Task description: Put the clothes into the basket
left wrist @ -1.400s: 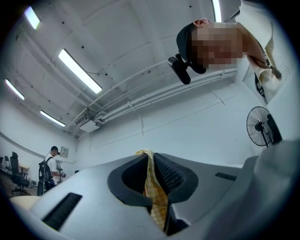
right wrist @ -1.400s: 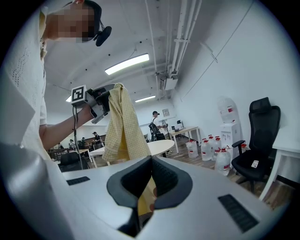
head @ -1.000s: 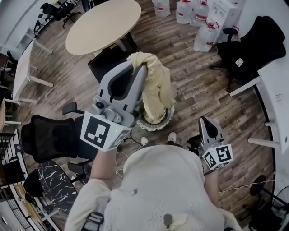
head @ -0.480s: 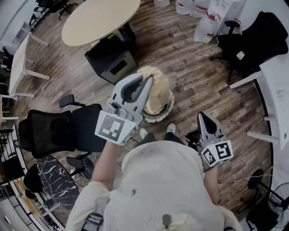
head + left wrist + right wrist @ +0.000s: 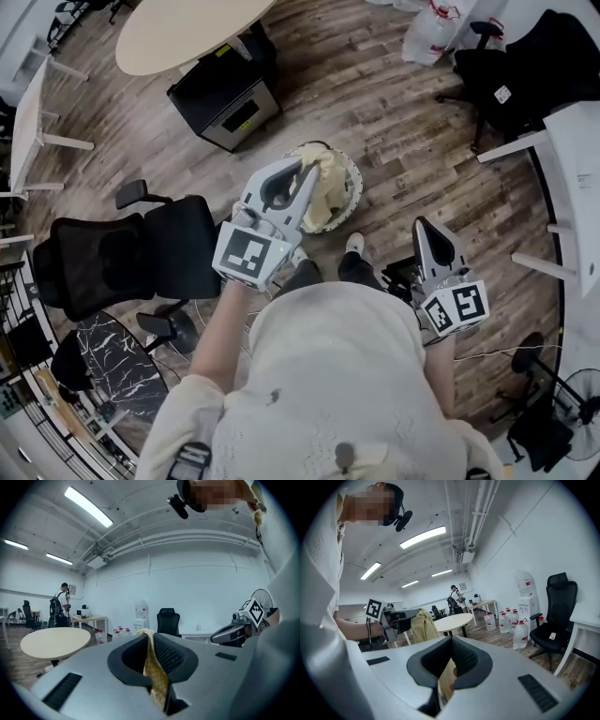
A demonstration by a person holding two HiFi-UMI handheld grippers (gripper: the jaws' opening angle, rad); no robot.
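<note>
On the wood floor just ahead of the person's shoes [image 5: 354,244] stands the round basket [image 5: 353,178]; the yellow garment [image 5: 323,187] is heaped inside its rim, one end rising to the left gripper [image 5: 307,169]. The left gripper's jaws are nearly together and clamped on that end; the left gripper view shows a narrow band of the checked yellow cloth [image 5: 154,677] pinched between the ribbed pads and running from the tips back into the hollow behind them. From the head view the gripper's tips sit over the basket's left rim, its marker cube toward the person.

The right gripper [image 5: 422,225] is held well apart from the basket, to its right and nearer the person; its jaws meet at the tips [image 5: 451,639]. A tan patch with a red mark shows in the hollow behind them; what it is cannot be told. The right gripper view also catches the garment [image 5: 423,625] hanging from the left gripper.

Surroundings: a black cabinet [image 5: 225,98] beyond the basket, beside a round table [image 5: 187,28]; a black office chair [image 5: 122,258] to the left; water bottles [image 5: 427,33] at the far right; a white desk [image 5: 577,178] along the right edge.
</note>
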